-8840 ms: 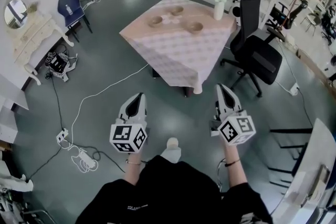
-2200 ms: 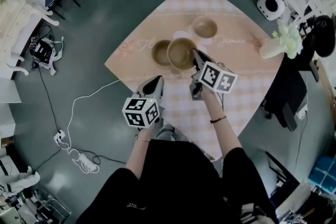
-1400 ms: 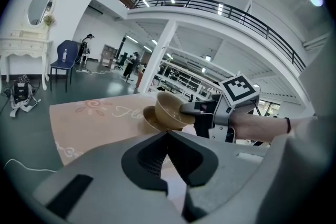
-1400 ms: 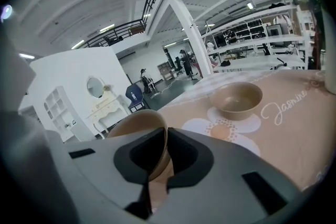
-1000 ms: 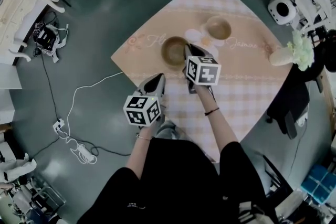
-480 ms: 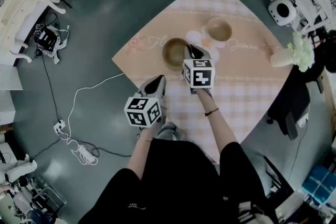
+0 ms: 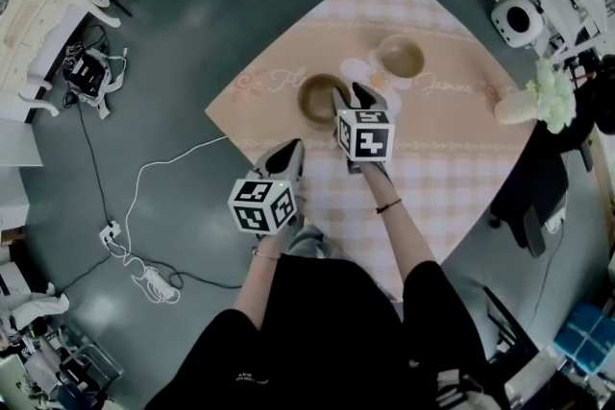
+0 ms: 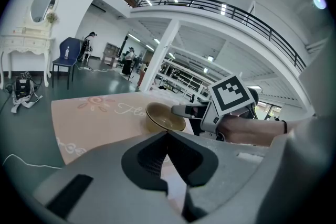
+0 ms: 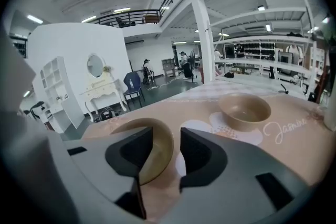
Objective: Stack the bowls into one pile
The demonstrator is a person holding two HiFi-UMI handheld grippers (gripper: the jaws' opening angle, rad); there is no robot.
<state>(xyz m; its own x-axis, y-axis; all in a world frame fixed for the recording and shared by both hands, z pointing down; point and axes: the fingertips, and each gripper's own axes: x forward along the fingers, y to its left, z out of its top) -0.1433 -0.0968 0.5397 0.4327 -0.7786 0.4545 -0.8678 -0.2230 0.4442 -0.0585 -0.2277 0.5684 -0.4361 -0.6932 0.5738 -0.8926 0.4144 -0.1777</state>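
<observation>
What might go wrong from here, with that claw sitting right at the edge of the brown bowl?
The right gripper has just been opening its jaws, and the near bowl's rim stands between them, not pinched. Drawing back crooked might hook that rim and drag or tip the bowl. The far bowl sits apart on the tablecloth; a clumsy grab there might push it along rather than lift it.

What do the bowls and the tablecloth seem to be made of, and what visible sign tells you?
Both the near bowl and far bowl: tan, smooth, faint sheen; wood or wood-look plastic, can't tell which. Tablecloth: probably fabric, matte, pink checked print with script lettering.
</observation>
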